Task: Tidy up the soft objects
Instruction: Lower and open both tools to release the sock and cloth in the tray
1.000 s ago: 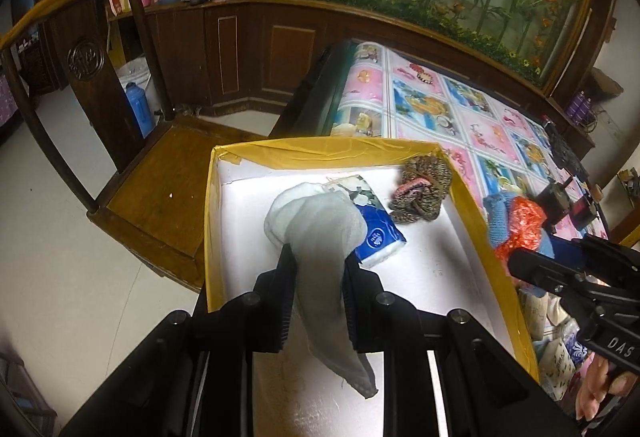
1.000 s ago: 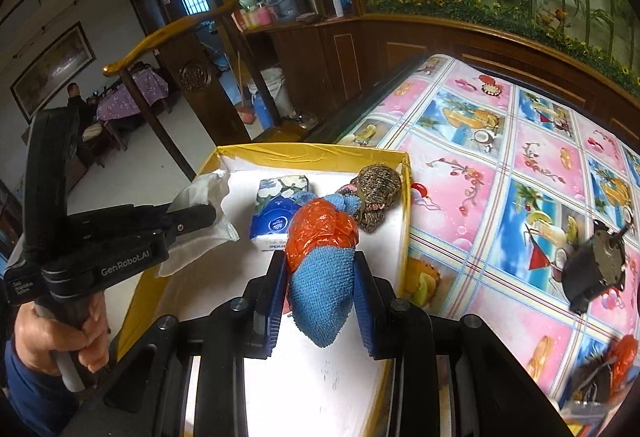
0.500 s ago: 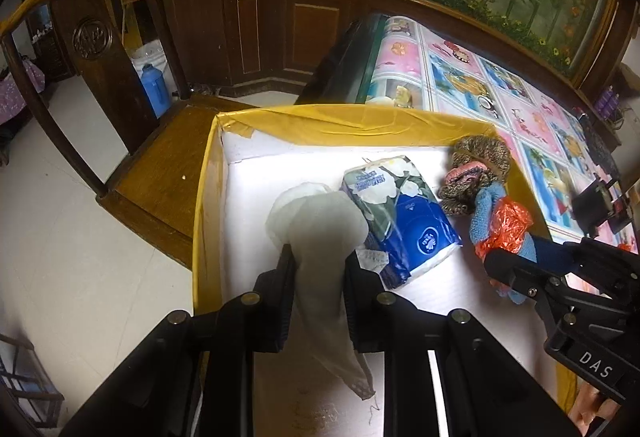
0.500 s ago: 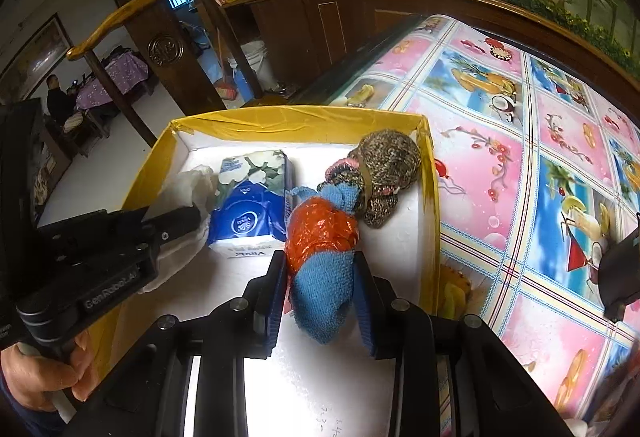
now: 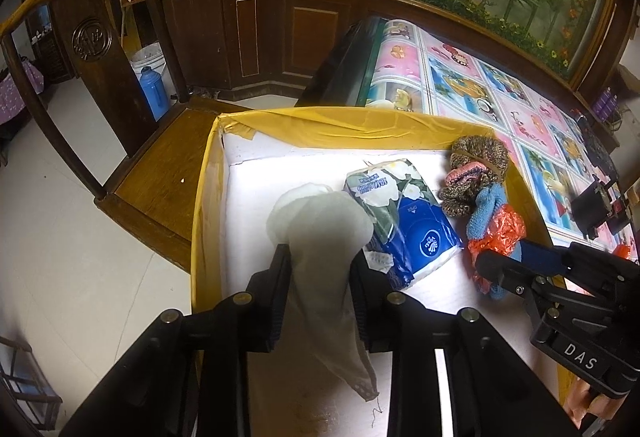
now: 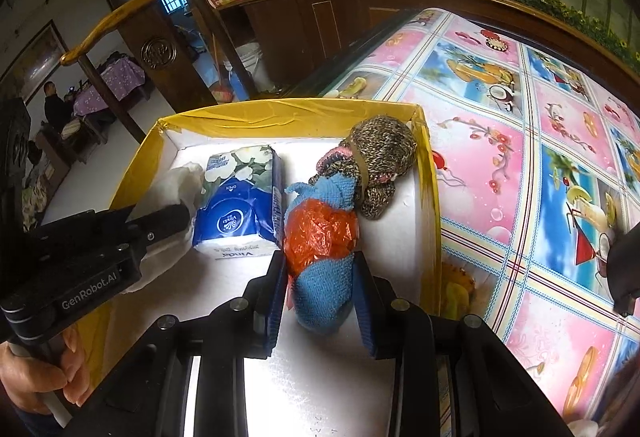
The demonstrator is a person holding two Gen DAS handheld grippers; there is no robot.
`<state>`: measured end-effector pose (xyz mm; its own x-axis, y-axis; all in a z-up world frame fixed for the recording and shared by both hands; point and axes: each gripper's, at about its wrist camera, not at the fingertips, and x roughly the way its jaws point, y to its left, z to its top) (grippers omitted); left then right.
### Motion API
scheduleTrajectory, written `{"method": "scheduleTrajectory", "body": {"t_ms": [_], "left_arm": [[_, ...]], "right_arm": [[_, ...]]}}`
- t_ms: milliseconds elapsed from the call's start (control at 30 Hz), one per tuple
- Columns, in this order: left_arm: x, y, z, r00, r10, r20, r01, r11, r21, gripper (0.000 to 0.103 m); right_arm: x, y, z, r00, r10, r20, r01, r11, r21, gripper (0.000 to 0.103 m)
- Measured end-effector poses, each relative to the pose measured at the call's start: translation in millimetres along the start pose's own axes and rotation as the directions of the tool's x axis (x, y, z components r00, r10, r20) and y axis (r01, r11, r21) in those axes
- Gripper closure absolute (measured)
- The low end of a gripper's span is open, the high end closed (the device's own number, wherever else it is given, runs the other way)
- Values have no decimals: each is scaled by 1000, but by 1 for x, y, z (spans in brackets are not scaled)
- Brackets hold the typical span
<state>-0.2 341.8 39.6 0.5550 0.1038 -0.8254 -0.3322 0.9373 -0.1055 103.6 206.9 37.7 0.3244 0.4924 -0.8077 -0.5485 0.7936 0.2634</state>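
Both claws lowered into box [image 6: 428, 173], cloth [image 5: 320, 237] tail cut off.

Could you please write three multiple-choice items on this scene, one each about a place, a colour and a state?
1. Where does the tissue pack lie?
A. on the tablecloth
B. in the box, between the white cloth and the blue knit
C. on the chair

2. What colour is the plastic wrapped round the blue knit?
A. orange
B. green
C. black

3. What is the left gripper doing?
A. hanging open and empty
B. shut on the tissue pack
C. shut on the white cloth

Answers:
1 B: the right wrist view shows the pack on the box floor with the cloth on one side and the knit on the other.
2 A: an orange film covers the knit's middle.
3 C: the left wrist view shows the cloth pinched between both fingers.
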Motion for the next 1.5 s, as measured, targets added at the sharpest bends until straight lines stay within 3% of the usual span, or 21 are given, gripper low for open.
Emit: {"method": "scheduleTrajectory", "body": {"t_ms": [267,433,633,867,1500], "left_arm": [[1,-1,1,1000,-7,0,7,1000,1,68],[-2,-1,0,1000,-1,13,1,1000,3,51],[-3,0,1,1000,-5,18,5,1000,-2,49],[-7,-3,1,999,-7,32,7,1000,8,43],[-16,-5,-2,998,-12,56,12,1000,-2,41]], "right_arm": [[1,1,0,1000,-16,-10,16,1000,-9,68],[2,1,1,1000,-20,-17,20,1000,-8,68],[1,2,1,999,-27,-19,26,1000,-11,66],[-3,1,0,1000,-26,-3,26,1000,-8,51],[-21,2,-5,1000,-8,22,8,1000,-5,50]]}}
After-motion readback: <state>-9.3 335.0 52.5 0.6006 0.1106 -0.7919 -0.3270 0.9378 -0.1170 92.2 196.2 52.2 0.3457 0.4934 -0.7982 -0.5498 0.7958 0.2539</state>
